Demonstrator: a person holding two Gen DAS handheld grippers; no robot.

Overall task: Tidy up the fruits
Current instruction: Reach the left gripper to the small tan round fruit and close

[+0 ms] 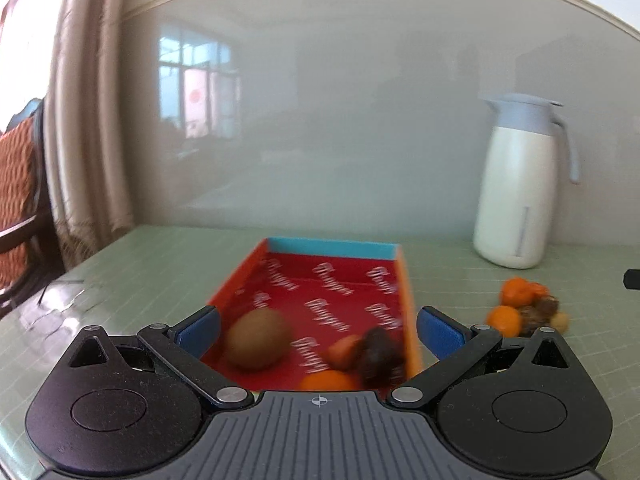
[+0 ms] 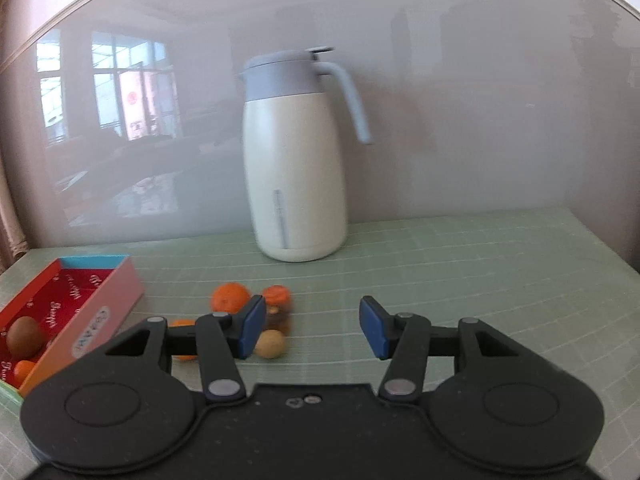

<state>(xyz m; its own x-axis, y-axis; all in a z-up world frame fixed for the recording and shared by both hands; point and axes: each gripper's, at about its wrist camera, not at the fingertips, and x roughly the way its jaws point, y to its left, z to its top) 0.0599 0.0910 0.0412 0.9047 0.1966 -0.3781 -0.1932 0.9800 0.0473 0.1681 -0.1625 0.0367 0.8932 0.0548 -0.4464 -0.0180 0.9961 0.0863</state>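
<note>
A red-lined box (image 1: 332, 280) lies open on the green mat. In it are a brown kiwi (image 1: 258, 338), a dark round fruit (image 1: 378, 354) and two orange fruits (image 1: 330, 380). My left gripper (image 1: 318, 330) is open and empty, its jaws standing either side of the box's near end. A loose pile of oranges (image 1: 516, 292) and brown fruits (image 1: 542, 308) lies right of the box. In the right wrist view my right gripper (image 2: 312, 326) is open and empty, just right of the pile: an orange (image 2: 229, 296), a pale round fruit (image 2: 271, 343). The box (image 2: 60, 300) shows at left.
A white jug with a grey-blue lid and handle (image 2: 296, 160) stands at the back of the mat against a glossy wall; it also shows in the left wrist view (image 1: 520, 184). A curtain (image 1: 80, 120) and a chair (image 1: 16, 184) are at the left, past the table edge.
</note>
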